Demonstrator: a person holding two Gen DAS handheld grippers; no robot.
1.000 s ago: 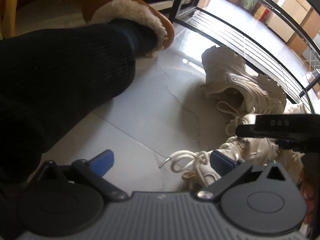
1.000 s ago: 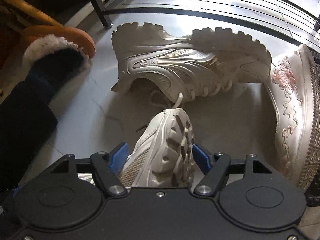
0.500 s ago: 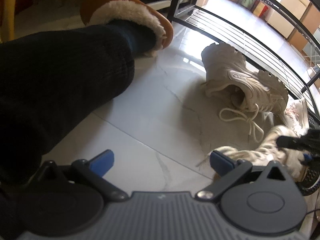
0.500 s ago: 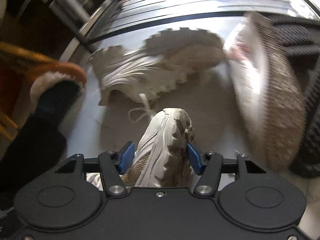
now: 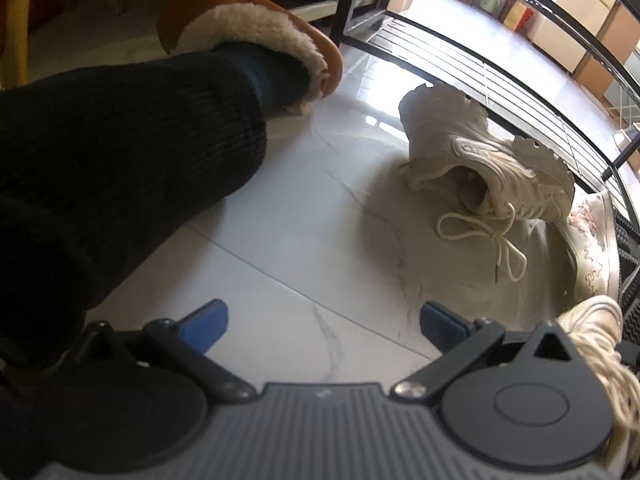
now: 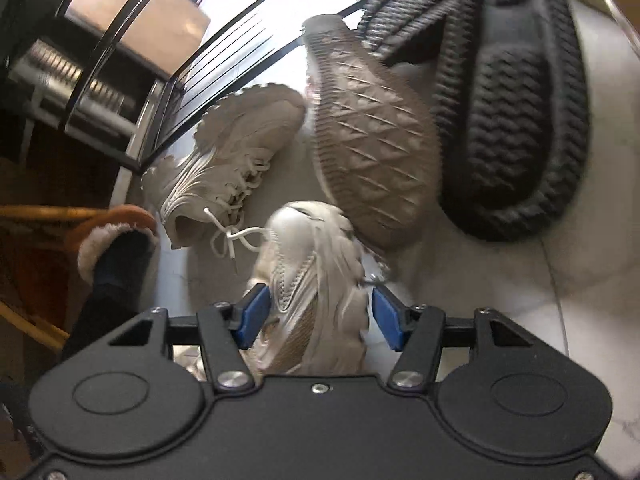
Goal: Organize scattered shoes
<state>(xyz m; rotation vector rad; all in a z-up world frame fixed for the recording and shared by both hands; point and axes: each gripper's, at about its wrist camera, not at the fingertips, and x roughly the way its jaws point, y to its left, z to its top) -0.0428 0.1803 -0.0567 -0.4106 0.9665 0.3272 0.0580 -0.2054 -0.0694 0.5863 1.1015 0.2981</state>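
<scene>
My right gripper [image 6: 320,314] is shut on a cream chunky sneaker [image 6: 316,264], held above the floor with its toe pointing away; the same sneaker shows at the left wrist view's lower right [image 5: 596,332]. Its mate, a second cream sneaker [image 5: 480,164], lies on its side on the white tile by the rack, laces trailing; it also shows in the right wrist view [image 6: 236,160]. My left gripper [image 5: 324,324] is open and empty over bare tile, to the left of that sneaker.
A black metal shoe rack [image 5: 500,76] stands behind the shoes. A patterned beige shoe lies sole-up [image 6: 368,160] beside a black shoe [image 6: 516,120]. A person's leg in a brown fleece-lined slipper [image 5: 248,40] stands at left.
My right gripper has carried the cream sneaker up and to the right, turning it so its upper now faces the camera. The left gripper stays open and has barely moved.
</scene>
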